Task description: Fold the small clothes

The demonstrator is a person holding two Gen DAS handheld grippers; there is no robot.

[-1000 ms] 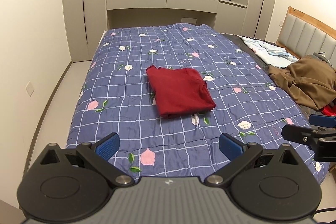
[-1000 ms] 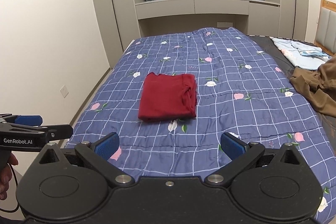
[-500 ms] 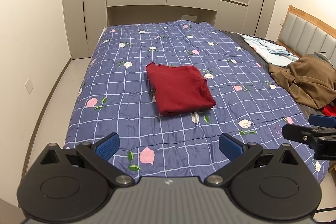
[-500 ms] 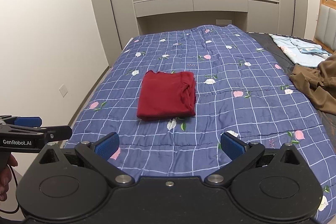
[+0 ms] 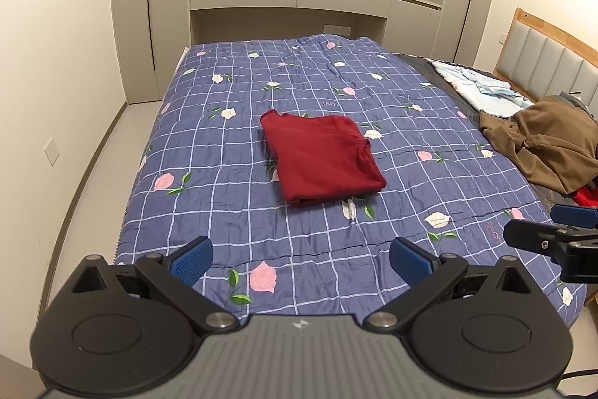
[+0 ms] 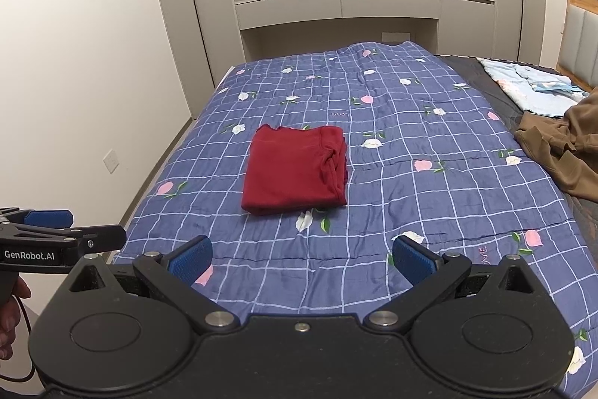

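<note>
Both tools are spread wide with nothing between the blue pads: my left tool [image 5: 301,255] and my right tool [image 6: 301,255] hang above the near edge of the bed [image 5: 224,212], well short of any cloth. One red garment [image 5: 323,161] lies folded into a neat rectangle near the middle of the checked quilt [image 6: 429,212], its bunched edge turned toward the headboard side, and to my eye that piece is finished. What remains, I judge, is the heap on the right: a crumpled brown garment [image 5: 549,144] with a scrap of red cloth [image 5: 586,197] showing beside it, and a pale blue piece [image 6: 538,88] farther back. The step in hand looks like fetching the next item, so I would swing the right tool toward the brown heap, come down on a single outer edge or hem instead of the thick middle, and pinch only one layer so the piece lifts free of its neighbours. I would carry it to the bare quilt beside the red rectangle, not over it, and use the left tool to catch an opposite corner so it spreads flat before any fold
</note>
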